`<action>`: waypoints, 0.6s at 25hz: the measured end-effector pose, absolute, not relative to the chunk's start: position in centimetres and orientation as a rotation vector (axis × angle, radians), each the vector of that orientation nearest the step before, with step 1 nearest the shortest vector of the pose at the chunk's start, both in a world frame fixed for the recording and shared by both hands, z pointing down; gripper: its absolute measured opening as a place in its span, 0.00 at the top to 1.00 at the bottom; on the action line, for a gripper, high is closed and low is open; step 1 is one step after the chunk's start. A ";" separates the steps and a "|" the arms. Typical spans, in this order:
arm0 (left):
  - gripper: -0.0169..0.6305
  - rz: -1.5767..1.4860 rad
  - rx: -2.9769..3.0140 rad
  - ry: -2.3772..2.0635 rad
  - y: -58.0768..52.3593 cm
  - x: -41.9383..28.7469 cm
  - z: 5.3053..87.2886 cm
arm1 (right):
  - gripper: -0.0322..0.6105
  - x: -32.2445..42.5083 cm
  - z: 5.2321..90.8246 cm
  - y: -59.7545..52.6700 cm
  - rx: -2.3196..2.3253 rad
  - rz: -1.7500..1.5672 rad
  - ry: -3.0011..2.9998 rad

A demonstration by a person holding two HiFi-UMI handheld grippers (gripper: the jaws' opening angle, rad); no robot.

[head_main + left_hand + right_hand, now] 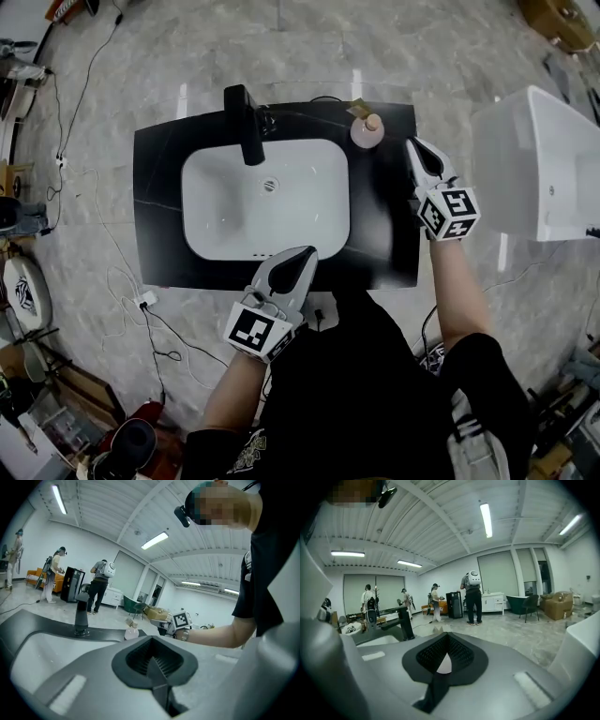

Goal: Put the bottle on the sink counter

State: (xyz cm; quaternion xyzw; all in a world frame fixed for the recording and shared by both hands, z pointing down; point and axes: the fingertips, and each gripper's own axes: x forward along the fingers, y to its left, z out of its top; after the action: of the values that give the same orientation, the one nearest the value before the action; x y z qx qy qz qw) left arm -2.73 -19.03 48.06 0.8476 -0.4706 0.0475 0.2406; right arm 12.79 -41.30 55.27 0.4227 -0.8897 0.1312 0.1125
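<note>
A small pale bottle with a tan cap stands upright at the far right corner of the black sink counter. My right gripper hovers just right of it, shut, with a gap between its tips and the bottle. In the left gripper view the bottle stands free on the counter with the right gripper beside it. In the right gripper view the right gripper is shut, with a pale sliver showing past its tips. My left gripper is shut and empty over the counter's front edge.
A white basin fills the counter's middle, with a black faucet behind it. A white tub stands to the right. Cables trail over the marble floor at left. Several people stand far off in the room.
</note>
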 end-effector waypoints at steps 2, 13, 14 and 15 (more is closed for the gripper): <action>0.97 0.125 2.334 -1.287 -17.7 -3.7 47.4 | 0.91 12.4 53.3 -39.3 1.267 0.413 -2.628; 0.97 0.108 2.419 -1.284 -8.0 -10.5 43.6 | 0.91 3.9 43.5 -23.1 1.209 0.344 -2.713; 0.97 0.103 2.428 -1.284 -7.4 -11.2 43.4 | 0.91 3.1 42.9 -21.7 1.205 0.336 -2.719; 0.97 0.099 2.435 -1.284 -6.7 -11.9 43.3 | 0.91 2.3 42.5 -20.3 1.202 0.331 -2.724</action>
State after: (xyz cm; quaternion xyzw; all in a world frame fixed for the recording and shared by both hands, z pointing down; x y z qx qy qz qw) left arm -11.90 -6.70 43.29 0.8674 -0.4576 0.0354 0.1923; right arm 2.30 -20.35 42.55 0.4001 -0.9069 0.1101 0.0729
